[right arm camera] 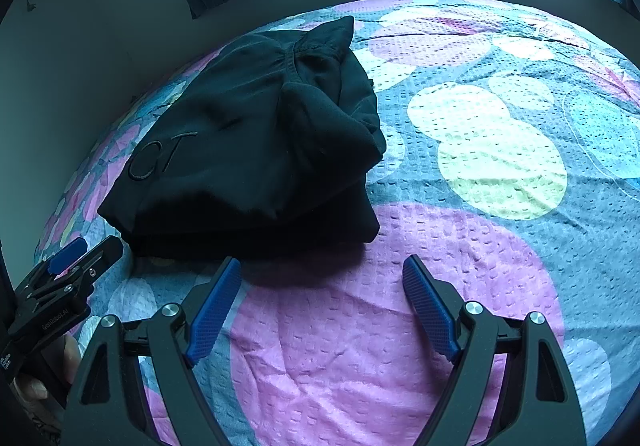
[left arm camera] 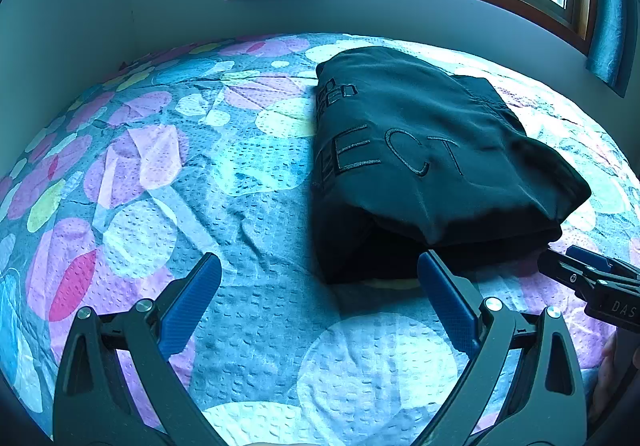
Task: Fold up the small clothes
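Dark folded garment (left arm camera: 432, 166) lies on bed (left arm camera: 248, 206) w/ dotted cover, near wall. Left hand-held gripper (left arm camera: 320, 278) & right hand-held gripper (right arm camera: 322, 282) both spread wide, nothing between, just beside garment's near edge.

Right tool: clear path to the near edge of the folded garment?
Probably yes. The right tool is open and empty, only bare bedspread lies between it and the garment; the left tool sits off to the side.
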Tool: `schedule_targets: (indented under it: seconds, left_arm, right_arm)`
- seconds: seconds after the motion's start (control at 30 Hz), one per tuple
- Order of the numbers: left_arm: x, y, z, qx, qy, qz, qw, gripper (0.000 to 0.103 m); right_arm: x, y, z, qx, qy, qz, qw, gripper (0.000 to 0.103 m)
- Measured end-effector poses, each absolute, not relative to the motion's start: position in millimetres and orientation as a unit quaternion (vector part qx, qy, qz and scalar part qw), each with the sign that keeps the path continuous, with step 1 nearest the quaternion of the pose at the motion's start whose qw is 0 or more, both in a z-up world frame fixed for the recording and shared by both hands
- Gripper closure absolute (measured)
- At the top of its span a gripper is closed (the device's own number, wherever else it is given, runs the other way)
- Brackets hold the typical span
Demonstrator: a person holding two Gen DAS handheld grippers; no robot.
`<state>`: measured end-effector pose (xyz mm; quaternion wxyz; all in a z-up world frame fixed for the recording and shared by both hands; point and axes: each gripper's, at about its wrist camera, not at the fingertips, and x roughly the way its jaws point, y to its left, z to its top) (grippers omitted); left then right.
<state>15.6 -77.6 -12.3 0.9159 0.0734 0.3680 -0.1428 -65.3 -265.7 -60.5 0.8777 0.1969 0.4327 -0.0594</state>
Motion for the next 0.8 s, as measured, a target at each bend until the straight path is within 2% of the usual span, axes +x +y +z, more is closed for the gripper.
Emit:
schedule_targets:
  seconds: [0.37,0.57,0.8]
  left_arm:
    - [12.0,-78.6,-7.8,0.064,0.376,-0.178,0.907,0.002]
    - [3.4,-84.7,3.6,0.100,0.329,-0.171,0.923,0.002]
    - [17.6,-66.4,4.7,0.109,0.369,-0.139,0.913,0.002]
  right_arm:
    - [-66.9,-263.6,-62.4,0.195,0.433,-0.058,0.878,0.021]
    - [-69.5,-265.0,-61.4,0.198,0.432,-0.053,0.878,0.021]
    - [-77.2,-274.5,-44.2,0.219,0.418,-0.042,0.881,0.021]
